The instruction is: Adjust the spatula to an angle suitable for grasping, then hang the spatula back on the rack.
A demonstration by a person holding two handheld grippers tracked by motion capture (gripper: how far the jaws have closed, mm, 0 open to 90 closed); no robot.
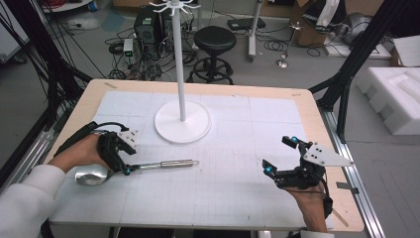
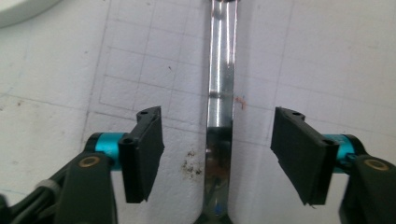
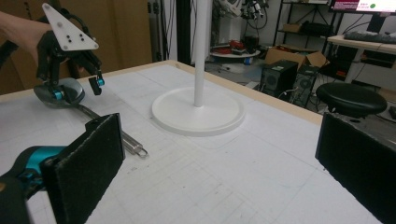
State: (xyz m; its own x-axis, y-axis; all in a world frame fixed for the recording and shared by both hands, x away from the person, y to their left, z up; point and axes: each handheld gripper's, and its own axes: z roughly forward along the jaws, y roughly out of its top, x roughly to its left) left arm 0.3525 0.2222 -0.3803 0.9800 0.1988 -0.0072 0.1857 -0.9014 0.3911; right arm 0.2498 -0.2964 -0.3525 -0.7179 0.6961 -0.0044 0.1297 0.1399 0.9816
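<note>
A metal ladle (image 1: 133, 168) lies flat on the worktop near its left edge, bowl toward the person and handle running toward the middle, in front of the white hanging stand (image 1: 182, 106) whose round base sits at the centre toward the far edge. The left gripper (image 1: 125, 159) hangs over the ladle's handle just beyond the bowl, its jaws spread with the handle between them and neither pad touching it. The right gripper (image 1: 280, 157) waits near the right edge, jaws wide apart and empty. The step in hand looks like the pickup or set-down of the ladle; a next grasp would call for closing squarely on the narrow, slippery handle. No brand, label or writing can be read.
</note>
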